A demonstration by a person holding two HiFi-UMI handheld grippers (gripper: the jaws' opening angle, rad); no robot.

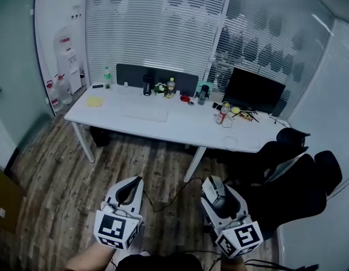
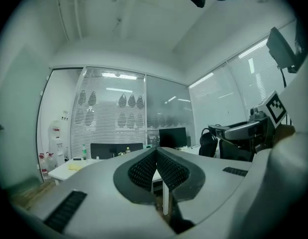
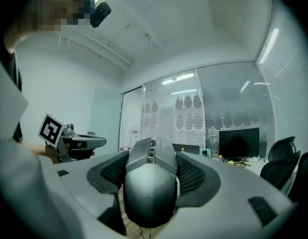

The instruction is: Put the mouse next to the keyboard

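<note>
Office: right hand-held gripper [image 3: 152,154] clamps mouse [image 3: 146,193] by flanks; left hand-held gripper [image 2: 156,153] clenched, empty. Mouse likely light, rigid, slick; side grip suits. Far surface [image 1: 106,113] carries, seemingly, keyboard [image 1: 146,115].

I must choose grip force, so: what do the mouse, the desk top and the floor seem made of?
Mouse: probably hard plastic, dark grey, semi-matte; soft sheen on a moulded shell.
Desk top: perhaps laminated board, smooth matte white; uniform, no grain.
Floor: wood or wood-look laminate; brown planks with visible grain.
</note>
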